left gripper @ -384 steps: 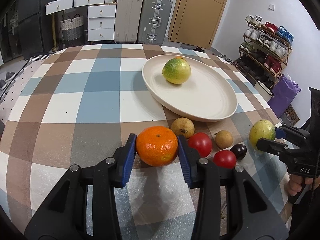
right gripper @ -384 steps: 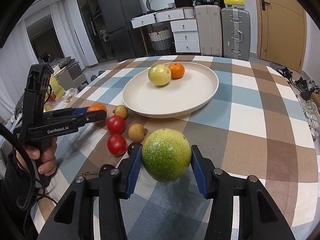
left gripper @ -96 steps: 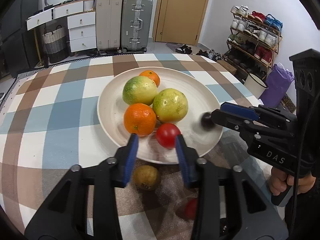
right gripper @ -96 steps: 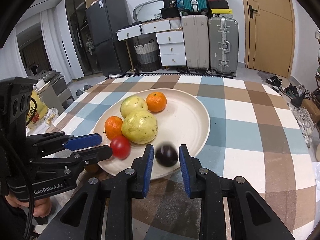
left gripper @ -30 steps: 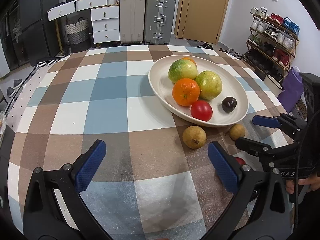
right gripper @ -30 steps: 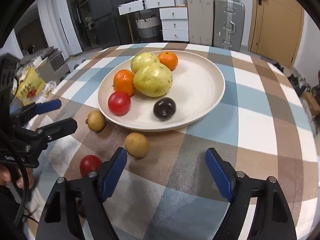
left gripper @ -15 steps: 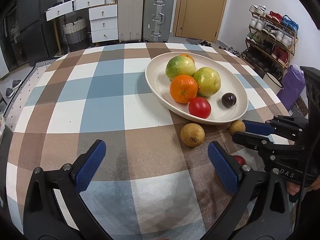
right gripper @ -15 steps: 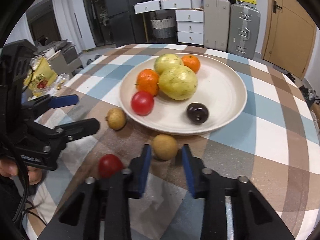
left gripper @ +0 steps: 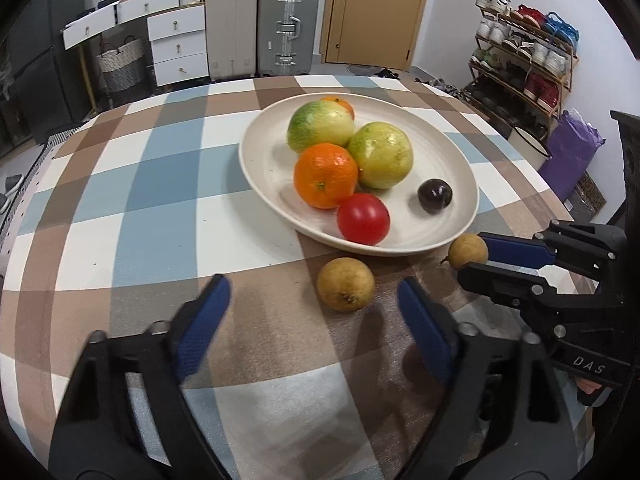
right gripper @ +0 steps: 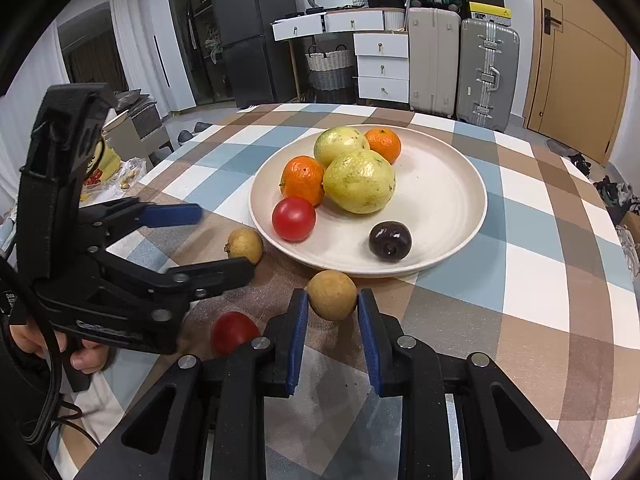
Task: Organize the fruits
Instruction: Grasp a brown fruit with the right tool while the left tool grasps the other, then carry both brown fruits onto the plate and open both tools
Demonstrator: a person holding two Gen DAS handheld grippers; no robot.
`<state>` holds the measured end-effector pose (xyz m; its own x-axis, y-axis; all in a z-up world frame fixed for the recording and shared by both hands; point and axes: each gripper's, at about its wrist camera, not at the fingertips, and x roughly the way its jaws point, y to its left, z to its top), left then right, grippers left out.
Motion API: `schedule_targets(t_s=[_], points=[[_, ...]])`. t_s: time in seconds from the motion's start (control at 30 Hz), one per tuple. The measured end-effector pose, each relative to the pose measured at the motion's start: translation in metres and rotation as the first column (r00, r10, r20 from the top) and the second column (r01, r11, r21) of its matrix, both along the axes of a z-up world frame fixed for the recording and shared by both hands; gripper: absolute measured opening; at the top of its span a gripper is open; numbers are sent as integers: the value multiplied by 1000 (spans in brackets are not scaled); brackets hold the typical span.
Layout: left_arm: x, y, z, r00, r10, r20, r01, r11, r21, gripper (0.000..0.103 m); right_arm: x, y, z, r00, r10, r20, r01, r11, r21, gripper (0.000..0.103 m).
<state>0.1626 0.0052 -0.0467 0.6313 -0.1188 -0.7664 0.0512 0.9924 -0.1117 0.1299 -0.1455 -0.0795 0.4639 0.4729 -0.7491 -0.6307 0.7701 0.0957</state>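
A cream plate (left gripper: 452, 152) (right gripper: 440, 184) holds two green-yellow fruits, two oranges, a red tomato (left gripper: 363, 219) and a dark plum (right gripper: 390, 240). Just in front of its rim lie two tan round fruits. My right gripper (right gripper: 333, 312) (left gripper: 474, 258) is shut on the right tan fruit (right gripper: 332, 294) (left gripper: 468, 250), which rests on the cloth. My left gripper (left gripper: 312, 308) (right gripper: 222, 240) straddles the left tan fruit (left gripper: 346, 284) (right gripper: 244, 245). Its jaws are closing and the pads stand clear of the fruit.
A second red tomato (right gripper: 234, 332) lies on the checked tablecloth (left gripper: 160, 208) between the two grippers. A hand (right gripper: 84, 354) holds the left gripper's handle. Suitcases, drawers and a shoe rack stand beyond the table.
My right jaws closed onto the right tan fruit and stay there. My left gripper moved forward to the left tan fruit and its jaws narrowed from wide open.
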Motion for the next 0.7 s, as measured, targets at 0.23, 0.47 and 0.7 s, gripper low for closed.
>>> schedule_targets(t_s=[0.23, 0.47, 0.7], points=[[-1, 0, 0, 999, -43, 10, 43, 997, -68, 26, 1, -2, 0, 1000, -1, 2, 1, 1000, 5, 26], [-18, -3, 10, 997, -38, 66, 41, 998, -42, 26, -3, -8, 6, 1000, -8, 27, 7, 999, 36, 26], [-32, -5, 33, 989, -23, 148, 27, 999, -29, 26, -2, -26, 28, 991, -77, 106, 62, 989, 134, 26]])
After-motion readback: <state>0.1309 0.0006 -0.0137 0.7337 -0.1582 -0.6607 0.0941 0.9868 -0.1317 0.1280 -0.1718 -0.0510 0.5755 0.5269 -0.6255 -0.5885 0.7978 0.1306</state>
